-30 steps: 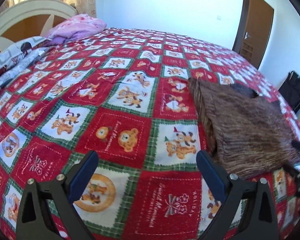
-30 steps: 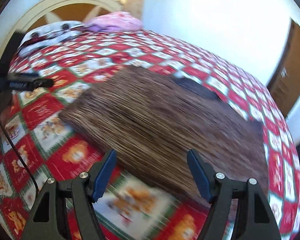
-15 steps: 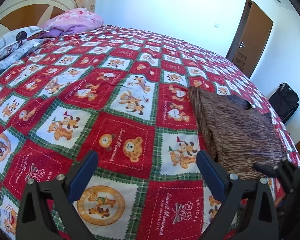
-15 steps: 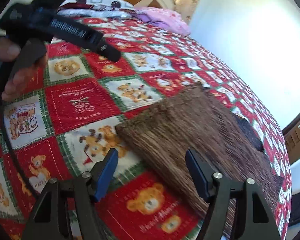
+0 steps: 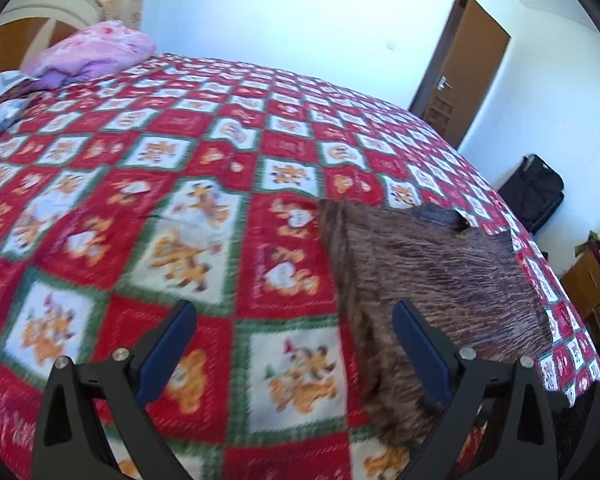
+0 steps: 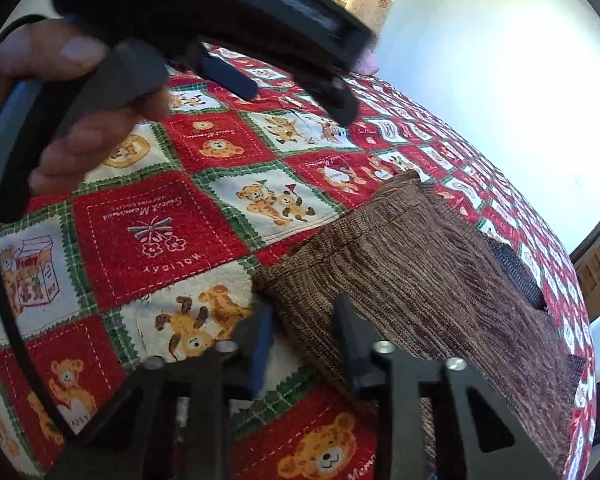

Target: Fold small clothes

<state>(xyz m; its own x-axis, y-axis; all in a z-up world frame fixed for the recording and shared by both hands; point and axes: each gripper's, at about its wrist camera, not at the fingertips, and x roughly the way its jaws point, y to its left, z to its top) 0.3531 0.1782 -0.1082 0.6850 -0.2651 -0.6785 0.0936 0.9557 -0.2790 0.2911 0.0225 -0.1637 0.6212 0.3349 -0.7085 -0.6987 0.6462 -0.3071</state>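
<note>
We are seeing a brown garment [image 6: 412, 280] lying on the bedspread [image 5: 180, 208], a pink pillow [image 5: 96, 52] far beyond. Our right gripper [image 6: 302, 336], narrowed since a moment ago, is closing around the garment's near corner; our left gripper [image 5: 294, 344] is gaping, empty.

the garment [image 5: 432, 280] lies flat on the bed [image 5: 180, 184], toward its right side and near edge. the pillow [image 5: 96, 54] sits at the far left, before the headboard [image 5: 28, 36]. beyond the bed's right edge stand a door [image 5: 464, 72] and — nearer — a bag [image 5: 534, 192]. the left hand-held gripper [image 5: 294, 344] hangs over the bed, left of the garment; the right hand-held gripper [image 6: 302, 344] straddles the garment's near corner — fingers close together.
</note>
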